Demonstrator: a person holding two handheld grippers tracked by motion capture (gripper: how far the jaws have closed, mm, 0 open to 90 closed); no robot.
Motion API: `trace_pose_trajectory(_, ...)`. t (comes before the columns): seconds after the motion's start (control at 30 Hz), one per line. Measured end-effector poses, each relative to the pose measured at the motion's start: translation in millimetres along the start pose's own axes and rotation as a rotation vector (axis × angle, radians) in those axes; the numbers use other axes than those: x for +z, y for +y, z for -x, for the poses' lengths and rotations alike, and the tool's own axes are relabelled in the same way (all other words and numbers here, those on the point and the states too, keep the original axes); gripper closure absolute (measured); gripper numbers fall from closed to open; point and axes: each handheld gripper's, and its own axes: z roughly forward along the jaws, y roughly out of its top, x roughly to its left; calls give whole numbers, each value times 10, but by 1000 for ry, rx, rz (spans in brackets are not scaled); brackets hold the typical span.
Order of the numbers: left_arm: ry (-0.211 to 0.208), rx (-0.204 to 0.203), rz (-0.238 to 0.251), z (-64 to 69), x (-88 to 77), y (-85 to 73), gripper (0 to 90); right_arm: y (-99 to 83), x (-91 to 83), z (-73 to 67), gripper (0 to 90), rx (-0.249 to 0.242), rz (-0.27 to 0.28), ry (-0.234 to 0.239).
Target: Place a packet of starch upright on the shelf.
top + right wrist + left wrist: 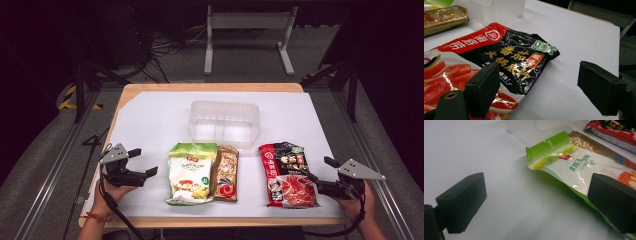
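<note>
High view first: your left tool sits near the worktop's left edge, its jaws spread wide with nothing between them, and they point toward the green-and-white pouch, which lies flat just off their tips without touching. Tucked against the far side of that pouch from your left tool is a gold-brown packet, edge to edge with it. Beyond both, well apart from either tool, stands a clear plastic bin, upright. Your right tool rests at the worktop's right edge, jaws likewise apart and holding nothing, aimed at the red-and-black packet, whose near edge lies right by the jaw tips. Left gripper view: your left tool shows both black jaws standing far apart over bare white surface; the green-and-white pouch lies ahead, its curled green top edge lifted slightly, and one jaw overlaps its lower part in the picture, though you cannot tell whether it touches. The gold-brown packet lies just past the pouch, and the red-and-black packet farther off still. Right gripper view: your right tool has its jaws wide and empty; the red-and-black packet lies partly under one jaw and reaches into the gap, with the other jaw over bare worktop. The gold-brown packet and the bin lie farther ahead.
</note>
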Motion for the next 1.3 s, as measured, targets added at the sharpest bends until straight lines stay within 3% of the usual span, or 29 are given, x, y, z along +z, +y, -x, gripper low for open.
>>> trace_pose_trajectory(0.07,-34,-9,-15,-3,35,-5,45,-5,2,0,184,-3,-2,1)
trace_pose_trajectory(0.2,-45,-22,-44,3,73,-20,66,5,-9,-5,184,-6,2,-5)
trace_pose_trajectory(0.37,-101,-46,-60,-29,141,-11,83,31,17,-27,184,-17,-1,1)
trace_pose_trajectory(0.67,-189,-72,-130,-32,385,97,107,18,21,-33,185,-17,-2,10)
trace_pose_trajectory(1.0,-230,-86,-181,-30,680,207,106,15,42,-63,186,-26,-16,22)
trace_pose_trajectory(1.13,-250,-112,-186,-54,813,272,107,16,45,-66,186,-29,-17,27)
trace_pose_trajectory(1.2,-229,-123,-203,-51,870,292,109,11,48,-65,186,-30,-19,31)
trace_pose_trajectory(1.27,-162,-124,-247,-48,924,304,106,6,51,-65,186,-32,-24,34)
trace_pose_trajectory(1.3,-146,-127,-241,-59,922,304,80,4,51,-64,186,-34,-25,34)
